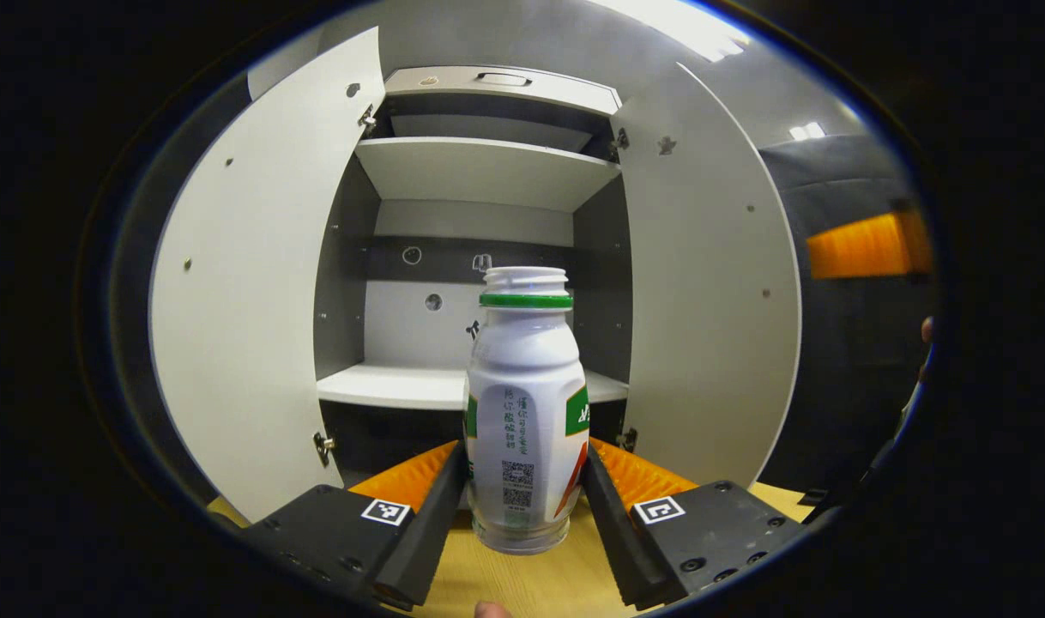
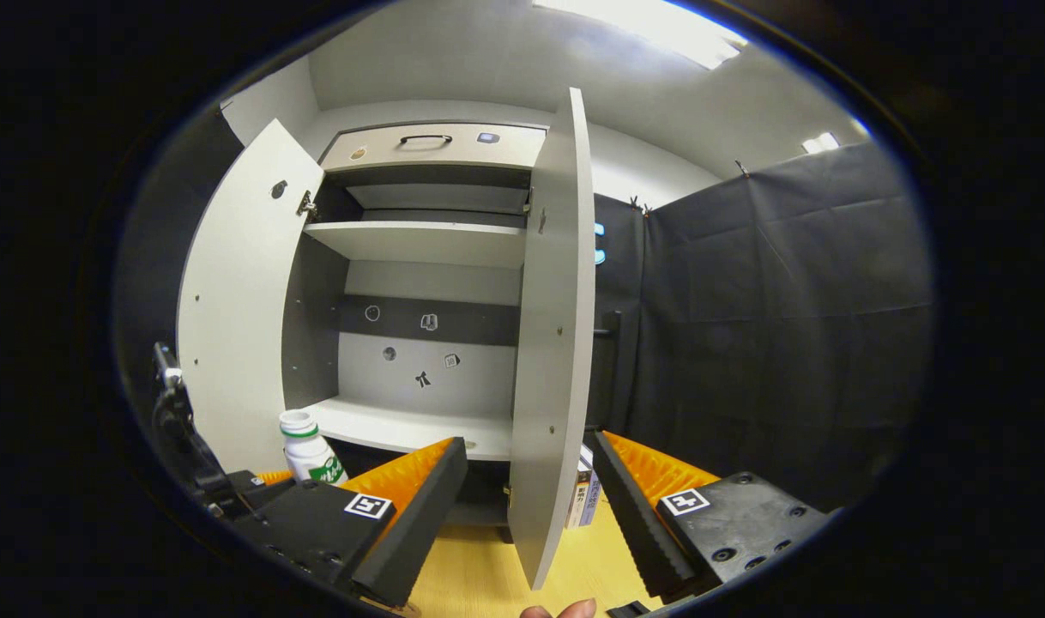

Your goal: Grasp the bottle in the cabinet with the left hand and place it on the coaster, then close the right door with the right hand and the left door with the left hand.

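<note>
A white bottle (image 1: pixel 525 403) with a green neck ring and no cap stands upright between the fingers of my left gripper (image 1: pixel 525 446), which is shut on its lower body in front of the cabinet (image 1: pixel 480 172). The bottle's base hangs over the wooden table (image 1: pixel 522 588); I cannot tell whether it touches. Both cabinet doors are swung open: the left door (image 1: pixel 248 283) and the right door (image 1: pixel 703 283). In the right gripper view the same bottle (image 2: pixel 304 451) shows low at the left. My right gripper (image 2: pixel 529 442) is open, with the right door's edge (image 2: pixel 557 343) standing just beyond its fingers.
The cabinet has an upper shelf (image 1: pixel 488 167), a bare lower shelf (image 1: pixel 402 386) and a drawer with a handle (image 2: pixel 425 137) on top. Some books (image 2: pixel 584 498) stand on the table behind the right door. Black cloth (image 2: pixel 771 343) closes off the right side.
</note>
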The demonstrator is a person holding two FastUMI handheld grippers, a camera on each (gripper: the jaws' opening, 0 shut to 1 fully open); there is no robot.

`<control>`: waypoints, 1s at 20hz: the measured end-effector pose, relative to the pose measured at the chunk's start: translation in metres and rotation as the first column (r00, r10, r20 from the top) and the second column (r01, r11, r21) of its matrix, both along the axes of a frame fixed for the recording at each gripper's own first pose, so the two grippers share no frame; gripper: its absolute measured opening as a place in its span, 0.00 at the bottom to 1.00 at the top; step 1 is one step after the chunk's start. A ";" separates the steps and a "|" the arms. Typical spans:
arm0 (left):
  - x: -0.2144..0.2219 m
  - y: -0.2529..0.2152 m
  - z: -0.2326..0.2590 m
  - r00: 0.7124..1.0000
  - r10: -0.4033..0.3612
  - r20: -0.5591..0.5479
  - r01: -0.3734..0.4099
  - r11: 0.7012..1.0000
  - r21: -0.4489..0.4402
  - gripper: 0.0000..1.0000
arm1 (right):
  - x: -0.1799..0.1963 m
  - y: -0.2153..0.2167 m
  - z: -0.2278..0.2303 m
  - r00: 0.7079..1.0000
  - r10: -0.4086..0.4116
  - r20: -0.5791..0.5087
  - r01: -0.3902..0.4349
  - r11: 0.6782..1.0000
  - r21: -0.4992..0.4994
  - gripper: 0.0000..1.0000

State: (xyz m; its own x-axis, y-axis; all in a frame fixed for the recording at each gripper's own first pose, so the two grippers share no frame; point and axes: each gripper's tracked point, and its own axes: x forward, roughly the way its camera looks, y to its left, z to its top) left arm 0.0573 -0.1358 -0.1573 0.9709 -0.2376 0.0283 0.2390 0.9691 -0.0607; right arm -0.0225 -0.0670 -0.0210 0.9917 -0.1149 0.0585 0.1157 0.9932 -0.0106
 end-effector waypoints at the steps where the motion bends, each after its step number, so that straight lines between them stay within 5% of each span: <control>1: -0.008 0.000 -0.016 1.000 0.003 -0.010 -0.003 1.000 0.009 0.80 | 0.001 0.001 -0.004 1.000 -0.001 0.002 0.001 1.000 0.009 0.98; 10: -0.062 -0.022 -0.137 0.998 -0.036 -0.054 0.038 0.999 0.036 0.80 | 0.006 -0.006 -0.020 0.999 -0.029 0.033 0.028 0.999 0.044 0.98; 20: -0.087 -0.036 -0.203 0.990 -0.102 -0.100 0.106 0.994 0.034 0.80 | 0.007 -0.004 -0.023 0.999 -0.005 0.036 0.006 1.000 -0.003 0.98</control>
